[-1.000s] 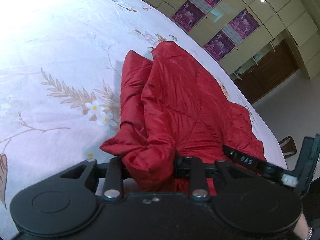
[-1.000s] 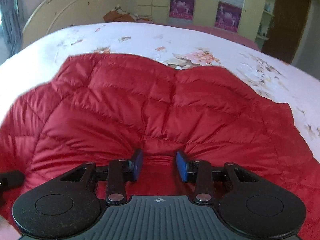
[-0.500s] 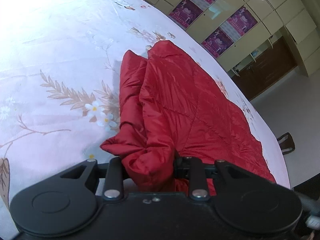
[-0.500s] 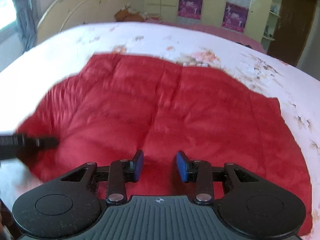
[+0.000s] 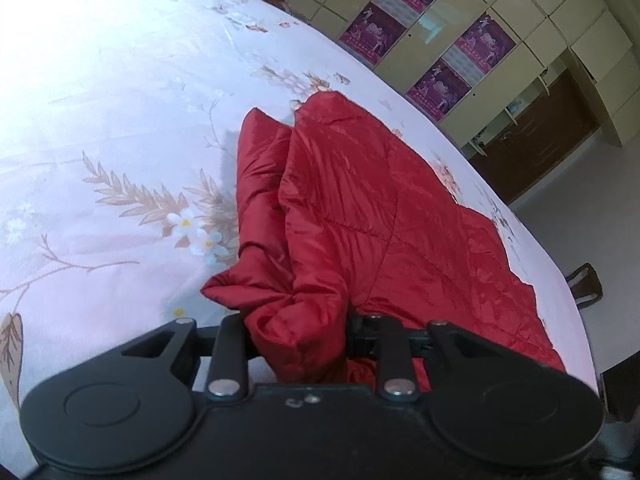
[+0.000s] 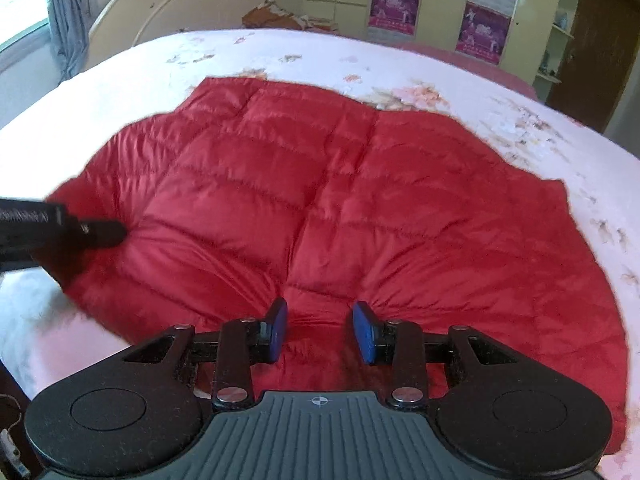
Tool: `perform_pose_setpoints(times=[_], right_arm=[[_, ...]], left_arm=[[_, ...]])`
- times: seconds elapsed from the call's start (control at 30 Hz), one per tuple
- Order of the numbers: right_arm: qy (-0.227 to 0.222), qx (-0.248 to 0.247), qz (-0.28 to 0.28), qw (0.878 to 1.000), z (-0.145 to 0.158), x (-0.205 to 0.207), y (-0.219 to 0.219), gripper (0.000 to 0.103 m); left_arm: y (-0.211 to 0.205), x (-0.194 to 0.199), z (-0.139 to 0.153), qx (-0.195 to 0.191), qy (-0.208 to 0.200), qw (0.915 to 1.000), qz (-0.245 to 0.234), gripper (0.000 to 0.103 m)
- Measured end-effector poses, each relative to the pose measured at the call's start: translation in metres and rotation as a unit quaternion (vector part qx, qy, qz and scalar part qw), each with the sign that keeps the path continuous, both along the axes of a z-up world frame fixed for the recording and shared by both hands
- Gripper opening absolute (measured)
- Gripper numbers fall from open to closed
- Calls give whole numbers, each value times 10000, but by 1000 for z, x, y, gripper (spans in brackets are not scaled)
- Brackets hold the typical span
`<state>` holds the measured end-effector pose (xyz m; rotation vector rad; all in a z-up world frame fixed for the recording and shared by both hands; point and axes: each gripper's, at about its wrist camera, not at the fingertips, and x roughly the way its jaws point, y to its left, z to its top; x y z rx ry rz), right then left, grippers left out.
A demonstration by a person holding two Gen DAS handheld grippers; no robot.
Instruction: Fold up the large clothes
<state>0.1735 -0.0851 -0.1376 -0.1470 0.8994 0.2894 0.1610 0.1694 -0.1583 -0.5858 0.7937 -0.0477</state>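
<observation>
A red quilted jacket [image 6: 320, 200] lies spread on the flowered bedsheet [image 5: 120, 120]. In the left wrist view its near corner [image 5: 304, 320] is bunched between the jaws of my left gripper [image 5: 298, 330], which are closing on it; the pads are hidden by cloth. The right wrist view shows my right gripper [image 6: 320, 330] at the jacket's near edge, blue pads [image 6: 278, 328] pinching a fold, with creases fanning out from them. My left gripper [image 6: 114, 234] also shows there as a dark shape on the jacket's left corner.
The bed's curved headboard [image 6: 168, 4] stands at the far end, with a brown heap [image 6: 276, 14] beside it. Wardrobe doors with purple posters [image 5: 460, 60] line the wall. A dark door [image 6: 592, 40] is at the right. Bare floor [image 5: 580, 232] lies beyond the bed's right edge.
The jacket has been drawn out flatter and wider between the two grippers. The right gripper has slid out of the left wrist view, and the left gripper has come into the right wrist view.
</observation>
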Motion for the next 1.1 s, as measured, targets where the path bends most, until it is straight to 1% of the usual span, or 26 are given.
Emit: perform_pose_setpoints(times=[0.13, 0.23, 0.33, 0.43, 0.53, 0.57, 0.63, 0.73, 0.8, 0.87, 0.93, 1.1], right_arm=[[-66, 188, 60, 9998, -8, 4, -4, 37], [-62, 354, 105, 9993, -10, 5, -9, 37], [41, 612, 101, 9981, -10, 9, -18, 37], [152, 753, 142, 9969, -8, 13, -21, 37], [360, 1112, 59, 9931, 6, 16, -38, 37], [277, 1229, -39, 9920, 16, 12, -50, 37], [-61, 1166, -197, 9930, 38, -3, -79, 37], [-394, 885, -619, 9934, 58, -28, -132, 38], [-433, 789, -847, 9923, 60, -41, -163, 38], [-298, 771, -1068, 9908, 53, -48, -188, 37], [-81, 880, -1197, 9889, 40, -52, -204, 37], [249, 1087, -1379, 9842, 10, -48, -214, 37]], left_arm=[[-11, -6, 13, 381, -163, 9991, 7, 19], [-23, -11, 34, 666, -377, 9971, -30, 18], [-47, -17, 62, 1060, -718, 9914, -259, 18], [-82, -20, 91, 1397, -1042, 9825, -657, 18], [-120, -21, 113, 1699, -1238, 9730, -954, 18], [-131, -21, 119, 1733, -1277, 9714, -1004, 18], [-152, -22, 125, 1816, -1353, 9672, -1149, 18], [-185, -24, 127, 1951, -1465, 9586, -1465, 18], [-207, -24, 121, 1997, -1480, 9541, -1670, 18], [-228, -23, 115, 2000, -1471, 9506, -1864, 18], [-250, -23, 104, 2036, -1440, 9459, -2074, 18], [-298, -24, 71, 2139, -1253, 9330, -2609, 18]])
